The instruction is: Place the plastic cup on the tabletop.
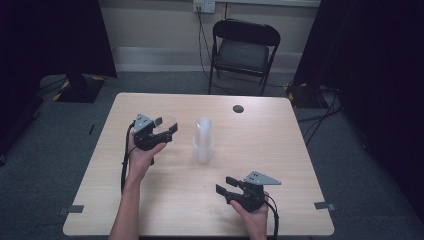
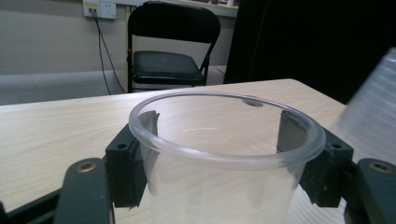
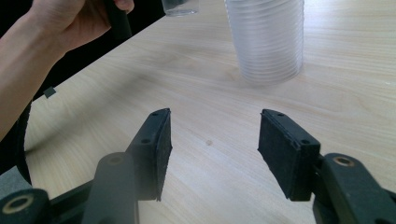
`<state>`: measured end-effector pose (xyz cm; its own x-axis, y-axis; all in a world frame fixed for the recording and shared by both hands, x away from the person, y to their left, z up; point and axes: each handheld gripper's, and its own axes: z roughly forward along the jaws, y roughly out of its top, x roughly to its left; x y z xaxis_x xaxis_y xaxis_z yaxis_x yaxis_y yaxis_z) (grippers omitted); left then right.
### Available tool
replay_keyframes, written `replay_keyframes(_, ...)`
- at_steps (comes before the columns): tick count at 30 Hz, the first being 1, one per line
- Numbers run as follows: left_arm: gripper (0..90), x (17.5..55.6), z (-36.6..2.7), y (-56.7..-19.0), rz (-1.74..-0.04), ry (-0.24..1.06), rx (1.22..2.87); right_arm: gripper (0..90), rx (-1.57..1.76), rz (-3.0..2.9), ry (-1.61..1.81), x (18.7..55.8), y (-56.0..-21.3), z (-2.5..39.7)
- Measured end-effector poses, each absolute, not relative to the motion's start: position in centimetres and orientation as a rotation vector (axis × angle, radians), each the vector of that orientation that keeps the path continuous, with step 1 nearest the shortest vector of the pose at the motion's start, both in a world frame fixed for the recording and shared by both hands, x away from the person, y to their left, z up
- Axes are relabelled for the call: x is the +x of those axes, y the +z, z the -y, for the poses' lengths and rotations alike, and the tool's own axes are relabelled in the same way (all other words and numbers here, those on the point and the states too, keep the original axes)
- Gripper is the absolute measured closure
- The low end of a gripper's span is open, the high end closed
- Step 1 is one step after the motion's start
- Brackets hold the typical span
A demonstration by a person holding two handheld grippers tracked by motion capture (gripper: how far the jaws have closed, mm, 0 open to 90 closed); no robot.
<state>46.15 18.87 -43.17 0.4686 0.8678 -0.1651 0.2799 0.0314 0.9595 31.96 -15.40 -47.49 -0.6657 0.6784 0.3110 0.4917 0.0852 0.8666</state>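
The left hand-held gripper point(image 1: 167, 131) clamped a clear cup point(image 2: 224, 154) upright beside the stack point(image 1: 203, 140); set it down level, while the right hand-held gripper point(image 1: 223, 187) waited, jaws apart.

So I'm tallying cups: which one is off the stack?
The single clear cup held upright between the left gripper's jaws; the rest sit nested upside-down mid-table.

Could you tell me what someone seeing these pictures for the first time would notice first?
Probably the clear plastic cup clamped between the fingers of the left gripper, held over the table's left half. Next, the stack of clear cups standing upside down mid-table. The right gripper waits open and empty near the front edge, aimed toward the stack.
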Motion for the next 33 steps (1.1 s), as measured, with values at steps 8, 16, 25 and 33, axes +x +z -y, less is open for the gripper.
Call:
replay_keyframes(8, 29.3, 47.7, -19.1, -45.2, -1.118, 0.58, 1.545, 45.1, 1.182, -2.181, 1.64, 31.9, -47.7, 15.5)
replay_keyframes(16, 28.1, 48.1, -18.7, -46.0, -1.109, 0.56, 1.58, 45.1, 1.168, -2.207, 1.639, 31.7, -48.0, 14.8)
replay_keyframes(25, 27.0, 48.5, -18.7, -46.8, -1.102, 0.556, 1.619, 45.2, 1.186, -2.184, 1.659, 31.6, -48.0, 15.2)
replay_keyframes(33, 26.7, 48.5, -18.7, -47.0, -1.11, 0.559, 1.651, 46.1, 1.216, -2.178, 1.662, 31.6, -48.5, 15.3)
